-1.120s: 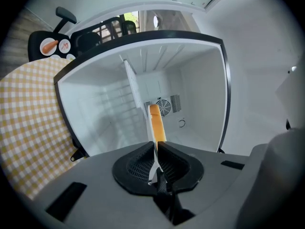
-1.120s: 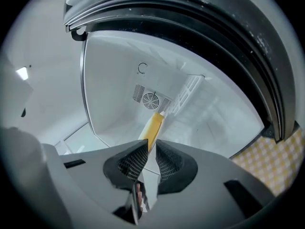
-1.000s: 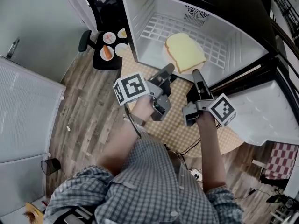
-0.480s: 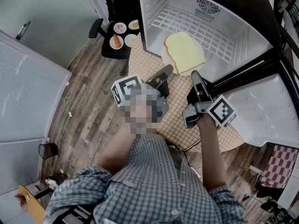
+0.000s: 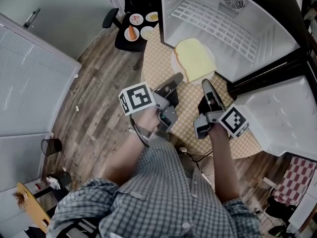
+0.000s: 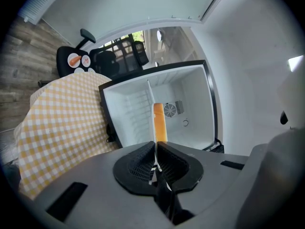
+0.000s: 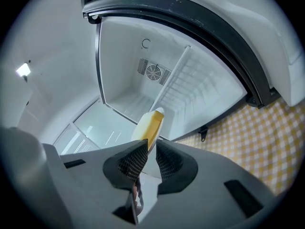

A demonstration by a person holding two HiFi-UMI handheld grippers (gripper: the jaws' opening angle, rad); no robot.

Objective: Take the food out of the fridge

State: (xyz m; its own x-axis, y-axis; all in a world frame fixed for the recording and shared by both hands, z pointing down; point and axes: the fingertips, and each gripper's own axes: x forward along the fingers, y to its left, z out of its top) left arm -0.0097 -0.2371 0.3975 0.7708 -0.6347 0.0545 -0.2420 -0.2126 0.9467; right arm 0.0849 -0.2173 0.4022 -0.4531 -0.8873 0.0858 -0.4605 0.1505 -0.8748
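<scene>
The left claw (image 5: 176,77) and right claw (image 5: 205,83) each clamp the round plate (image 5: 174,62) under spongy bread (image 5: 194,59).

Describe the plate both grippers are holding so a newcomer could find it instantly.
Find the open white fridge at the top of the head view. At its mouth, over the yellow checked cloth, is a white plate, its near rim clamped by the left gripper and right gripper. It alone carries a big pale-yellow bread slice; the three small plates sit away on a black chair.
</scene>
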